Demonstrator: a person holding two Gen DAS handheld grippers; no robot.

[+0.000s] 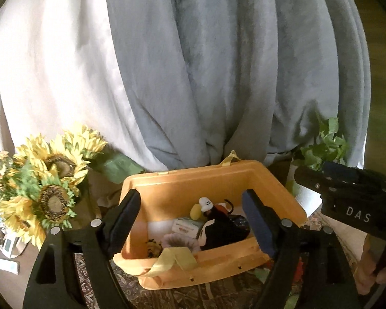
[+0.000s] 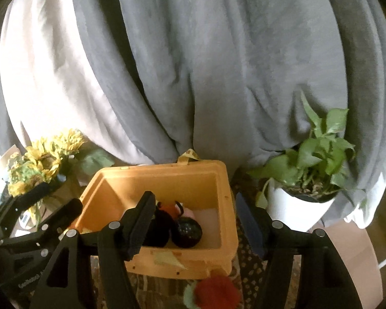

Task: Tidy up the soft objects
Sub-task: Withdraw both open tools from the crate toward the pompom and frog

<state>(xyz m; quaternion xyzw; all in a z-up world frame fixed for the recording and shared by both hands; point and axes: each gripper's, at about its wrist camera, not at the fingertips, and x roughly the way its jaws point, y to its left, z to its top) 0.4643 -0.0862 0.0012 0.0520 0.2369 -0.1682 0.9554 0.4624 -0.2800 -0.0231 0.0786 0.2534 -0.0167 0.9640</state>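
Observation:
An orange bin (image 1: 182, 185) stands on a patterned cloth and holds several soft toys: a black plush (image 1: 218, 231), a yellow and white plush (image 1: 202, 207), a pale purple scrunchie (image 1: 177, 242) and a small box (image 1: 186, 225). My left gripper (image 1: 193, 221) is open and empty above the bin. In the right wrist view the bin (image 2: 141, 180) holds the black plush (image 2: 159, 226) and a dark ball (image 2: 186, 231). My right gripper (image 2: 195, 224) is open and empty over the bin's right wall. A red and green soft toy (image 2: 213, 293) lies on the cloth in front of the bin.
Grey and white curtains (image 1: 193, 64) hang behind. Artificial sunflowers (image 1: 46, 180) stand left of the bin. A potted green plant (image 2: 306, 180) in a white pot stands right of it. The right gripper's body (image 1: 352, 200) shows at the right of the left wrist view.

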